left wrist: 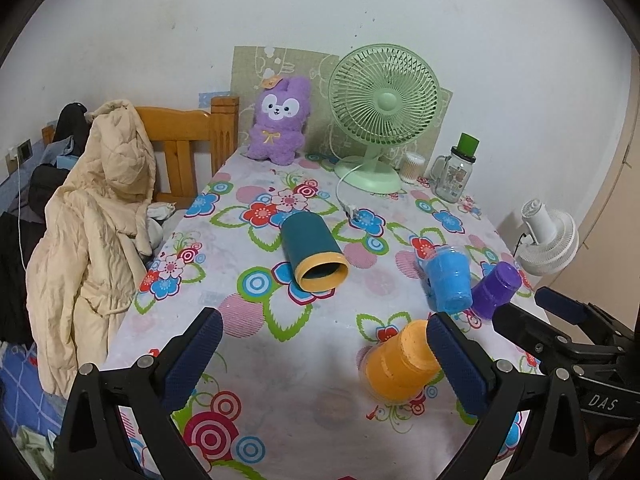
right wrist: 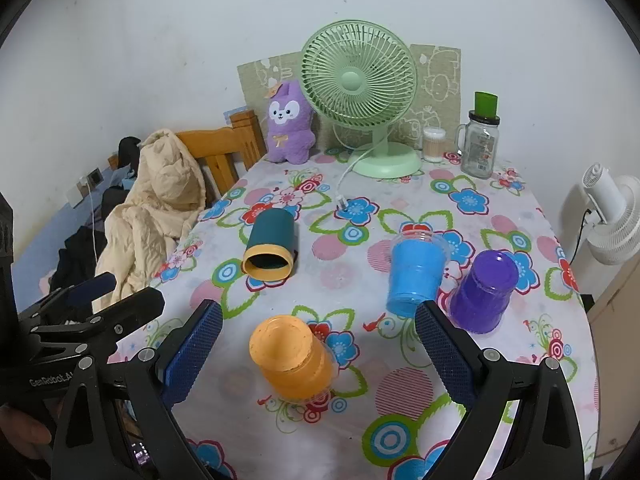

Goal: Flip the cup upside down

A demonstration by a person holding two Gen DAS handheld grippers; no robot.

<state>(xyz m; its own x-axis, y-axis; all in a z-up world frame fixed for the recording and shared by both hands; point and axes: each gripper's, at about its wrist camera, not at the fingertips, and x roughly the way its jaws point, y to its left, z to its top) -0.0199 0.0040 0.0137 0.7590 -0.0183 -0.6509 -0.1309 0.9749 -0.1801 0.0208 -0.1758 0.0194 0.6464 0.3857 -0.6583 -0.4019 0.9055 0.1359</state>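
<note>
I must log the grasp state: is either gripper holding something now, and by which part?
Nothing is held. The left gripper and the right gripper are both open, with no cup between the fingers.

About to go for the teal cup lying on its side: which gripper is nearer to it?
Left, as far as I can judge. The teal cup lies straight ahead of the left gripper, mouth toward it; from the right gripper it sits ahead and off to the left.
</note>
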